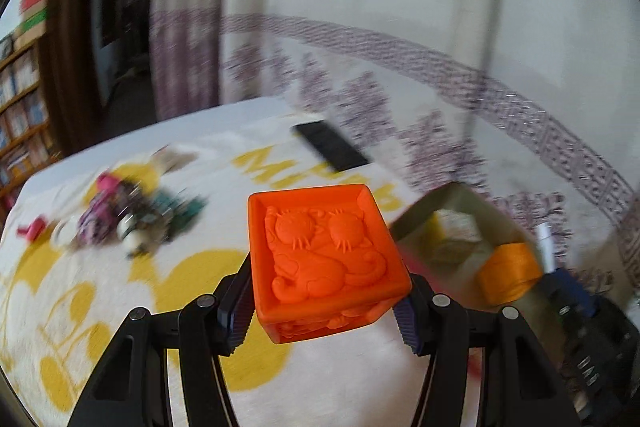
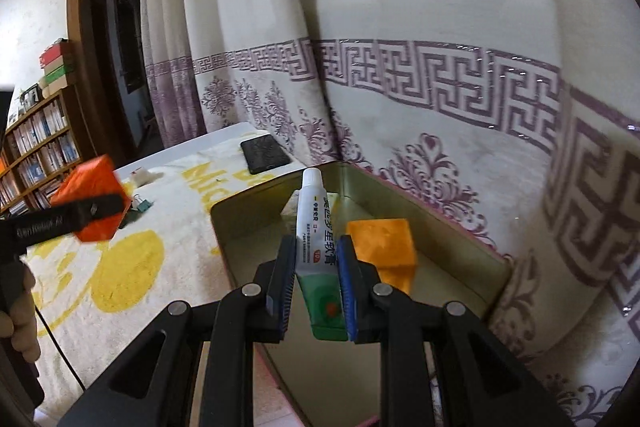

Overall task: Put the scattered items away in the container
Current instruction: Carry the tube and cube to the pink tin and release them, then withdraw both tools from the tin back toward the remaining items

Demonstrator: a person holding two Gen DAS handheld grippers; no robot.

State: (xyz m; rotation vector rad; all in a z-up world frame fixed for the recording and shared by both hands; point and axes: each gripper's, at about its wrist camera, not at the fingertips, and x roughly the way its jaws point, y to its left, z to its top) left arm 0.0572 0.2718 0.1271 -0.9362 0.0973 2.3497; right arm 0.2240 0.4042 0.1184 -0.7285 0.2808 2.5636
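My left gripper (image 1: 324, 311) is shut on an orange embossed cube (image 1: 324, 259), held above the yellow-and-white cloth; it also shows in the right wrist view (image 2: 90, 203) left of the tin. My right gripper (image 2: 316, 283) is shut on a white-and-green ointment tube (image 2: 318, 247), held over the open metal tin (image 2: 248, 199). A yellow-orange block (image 2: 384, 247) lies inside the tin, also seen in the left wrist view (image 1: 506, 269). The tin (image 1: 424, 215) sits to the right of the cube. A blurred pile of small items (image 1: 128, 215) lies on the cloth at left.
A black phone (image 2: 264, 153) lies at the table's far edge by the patterned curtain (image 2: 400, 79). A bookshelf (image 2: 36, 151) and a doorway stand at far left. The curtain hangs right behind the tin. The left wrist view is motion-blurred.
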